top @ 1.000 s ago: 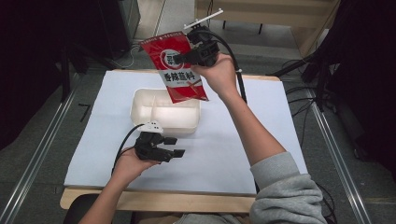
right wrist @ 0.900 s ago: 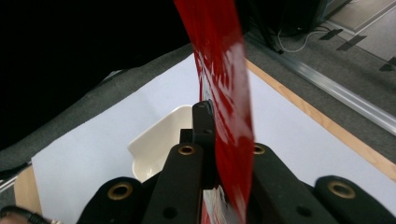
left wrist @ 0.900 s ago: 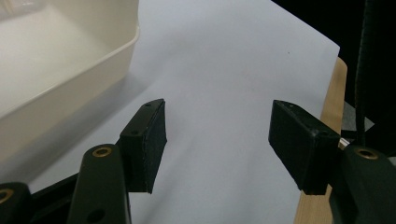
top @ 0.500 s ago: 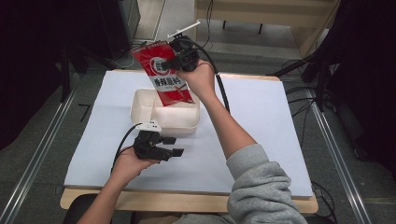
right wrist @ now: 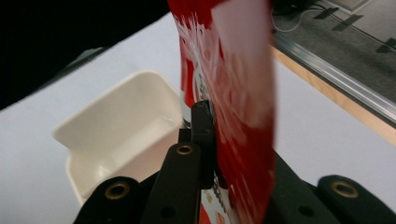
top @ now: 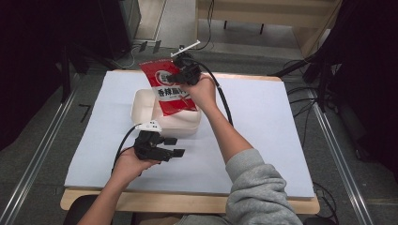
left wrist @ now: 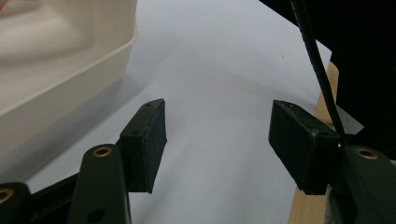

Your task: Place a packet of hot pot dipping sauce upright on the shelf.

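A red seasoning pouch (top: 171,91) with white print is held tilted over the cream plastic tub (top: 143,105), pinched by the right gripper (top: 187,75). The left gripper (top: 171,146), fingers wide, is held low over the surface (top: 281,136).

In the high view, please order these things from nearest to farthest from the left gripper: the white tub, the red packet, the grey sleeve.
From the left gripper:
1. White tub, just beyond it.
2. Red packet, hanging over the tub, clamped by the right gripper.
3. Grey sleeve, at the near right; close to the packet's distance, so this order is uncertain.
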A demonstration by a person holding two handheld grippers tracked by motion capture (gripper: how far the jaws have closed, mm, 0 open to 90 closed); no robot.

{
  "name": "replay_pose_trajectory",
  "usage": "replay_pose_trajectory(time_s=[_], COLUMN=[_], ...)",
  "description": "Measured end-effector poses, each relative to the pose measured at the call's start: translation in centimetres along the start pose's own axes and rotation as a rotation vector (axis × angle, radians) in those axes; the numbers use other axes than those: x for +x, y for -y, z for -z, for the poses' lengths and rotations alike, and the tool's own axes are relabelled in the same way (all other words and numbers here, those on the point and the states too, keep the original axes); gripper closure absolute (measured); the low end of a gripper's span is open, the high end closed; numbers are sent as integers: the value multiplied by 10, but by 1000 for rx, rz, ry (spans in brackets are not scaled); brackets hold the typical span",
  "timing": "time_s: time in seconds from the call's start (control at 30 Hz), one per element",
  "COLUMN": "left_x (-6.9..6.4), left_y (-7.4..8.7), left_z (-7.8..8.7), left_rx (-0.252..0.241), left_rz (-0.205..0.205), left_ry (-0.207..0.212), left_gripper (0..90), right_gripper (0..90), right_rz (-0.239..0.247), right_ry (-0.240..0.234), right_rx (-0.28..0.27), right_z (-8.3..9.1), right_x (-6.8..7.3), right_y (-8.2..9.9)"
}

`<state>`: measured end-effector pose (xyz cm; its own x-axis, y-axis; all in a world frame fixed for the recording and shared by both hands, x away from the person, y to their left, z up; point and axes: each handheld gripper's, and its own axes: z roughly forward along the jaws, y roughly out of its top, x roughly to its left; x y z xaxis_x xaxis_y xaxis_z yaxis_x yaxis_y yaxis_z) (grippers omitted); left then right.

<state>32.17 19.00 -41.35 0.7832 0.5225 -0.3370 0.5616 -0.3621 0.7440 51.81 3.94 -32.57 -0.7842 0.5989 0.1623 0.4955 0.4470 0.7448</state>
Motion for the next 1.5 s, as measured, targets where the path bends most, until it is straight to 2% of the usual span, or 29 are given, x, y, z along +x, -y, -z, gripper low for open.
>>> replay_pose_trajectory(time_s=[0.13, 0.27, 0.4, 0.57, 0.63, 0.77, 0.93, 1.17, 1.3, 1.5], left_x=[0, -1, -1, 0, 0, -1, 0, 0, 1, 2], left_y=[0, 0, 0, 0, 0, 0, 1, 1, 2, 2], left_z=[-1, -1, -2, -1, -1, -1, -2, -1, -1, 0], left_rx=[6, 6, 6, 9, 9, 7, 15, 7, 10, 15], left_rz=[-4, -4, 0, -2, -4, -5, -3, -2, -4, 0], left_ry=[0, -2, -1, -3, -6, -7, -11, -13, -15, -22], left_gripper=[377, 377, 378, 378, 378, 378, 377, 377, 376, 376], right_gripper=[878, 851, 810, 653, 567, 497, 455, 461, 461, 461], right_rz=[12, -41, -59, -88, -129, -169, -153, -130, -147, -133], right_ry=[35, 13, 22, 37, 38, 17, 18, 39, 33, 31], right_rx=[39, 45, 43, 25, 36, 42, 36, 38, 25, 27], right_z=[2, 5, 10, 18, 21, 27, 39, 58, 71, 84], right_x=[-10, -22, -31, -39, -44, -53, -57, -64, -66, -67], right_y=[11, 19, 25, 27, 27, 30, 36, 48, 56, 71])
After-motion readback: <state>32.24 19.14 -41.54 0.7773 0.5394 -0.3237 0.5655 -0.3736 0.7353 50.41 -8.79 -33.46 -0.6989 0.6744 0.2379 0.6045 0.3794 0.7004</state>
